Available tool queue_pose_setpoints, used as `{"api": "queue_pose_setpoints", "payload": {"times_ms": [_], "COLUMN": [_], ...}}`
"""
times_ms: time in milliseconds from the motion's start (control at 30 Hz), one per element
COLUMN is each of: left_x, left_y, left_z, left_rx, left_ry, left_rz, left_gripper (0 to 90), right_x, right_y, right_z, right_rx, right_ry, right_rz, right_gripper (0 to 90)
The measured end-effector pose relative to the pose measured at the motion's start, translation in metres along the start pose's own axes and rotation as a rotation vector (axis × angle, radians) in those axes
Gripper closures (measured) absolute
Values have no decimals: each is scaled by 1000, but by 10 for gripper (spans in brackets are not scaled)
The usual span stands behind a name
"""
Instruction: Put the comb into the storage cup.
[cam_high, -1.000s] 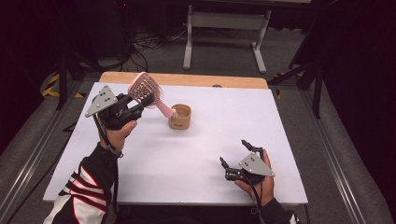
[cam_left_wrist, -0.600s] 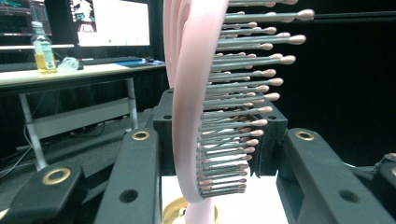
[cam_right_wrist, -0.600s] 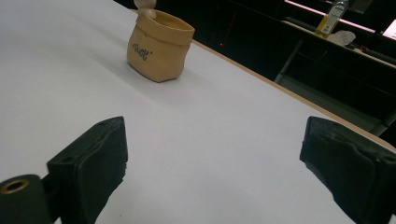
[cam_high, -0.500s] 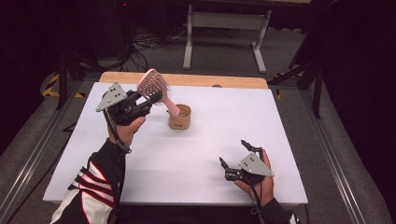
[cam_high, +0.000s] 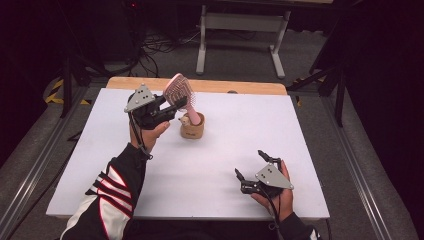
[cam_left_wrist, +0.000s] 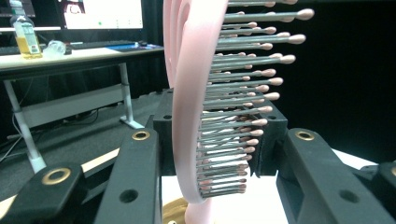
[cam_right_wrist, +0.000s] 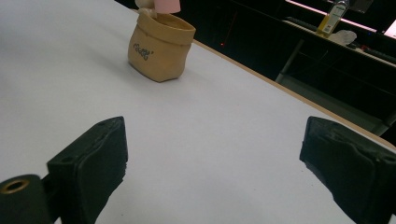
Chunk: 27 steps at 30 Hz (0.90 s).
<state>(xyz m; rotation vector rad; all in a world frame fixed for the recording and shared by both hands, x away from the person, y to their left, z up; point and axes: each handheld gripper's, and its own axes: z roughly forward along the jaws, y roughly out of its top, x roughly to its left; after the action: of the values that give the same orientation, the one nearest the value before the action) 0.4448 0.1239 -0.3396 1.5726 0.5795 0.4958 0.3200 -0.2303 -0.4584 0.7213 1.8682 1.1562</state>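
Hairbrush (cam_high: 177, 91), pink, held at the far left-centre of the white table (cam_high: 320, 150) by the left gripper (cam_high: 172, 107). Jaws pinch the brush near the base of its head. Head stands nearly upright, tilted slightly left and away. Handle points down into a small tan pot (cam_high: 192, 126) that sits just right of the gripper; the high view does not show how deep the handle sits in the pot. In the left gripper view the hairbrush (cam_left_wrist: 205, 93) stands edge-on between the two black jaws, bristles pointing right, each with a rounded pink tip; the pot's gold rim (cam_left_wrist: 173, 212) shows beneath it.

Person's left hand (cam_high: 147, 135) grips the tool from below; sleeve (cam_high: 112, 195) is black with red and white stripes.

Right gripper (cam_high: 248, 167) rests near the table's near right edge, well apart from the pot, jaws spread wide with nothing between them. In the right gripper view the tan pot (cam_right_wrist: 161, 46) sits far left on the table, dark lettering on its side, with the pink handle (cam_right_wrist: 167, 5) rising from its mouth.
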Motion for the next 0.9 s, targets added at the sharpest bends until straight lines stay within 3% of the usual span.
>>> {"api": "queue_pose_setpoints", "payload": {"times_ms": [567, 900], "left_x": [3, 8], "left_y": [-15, -18], "left_z": [22, 23], "left_rx": [68, 68], "left_ry": [7, 27], "left_rz": [-30, -39], "left_gripper": [631, 631], "right_x": [2, 3], "right_y": [0, -1], "right_z": [1, 2], "right_rx": [11, 18], "right_ry": [9, 17], "right_rz": [-8, -13], "right_gripper": [81, 82]}}
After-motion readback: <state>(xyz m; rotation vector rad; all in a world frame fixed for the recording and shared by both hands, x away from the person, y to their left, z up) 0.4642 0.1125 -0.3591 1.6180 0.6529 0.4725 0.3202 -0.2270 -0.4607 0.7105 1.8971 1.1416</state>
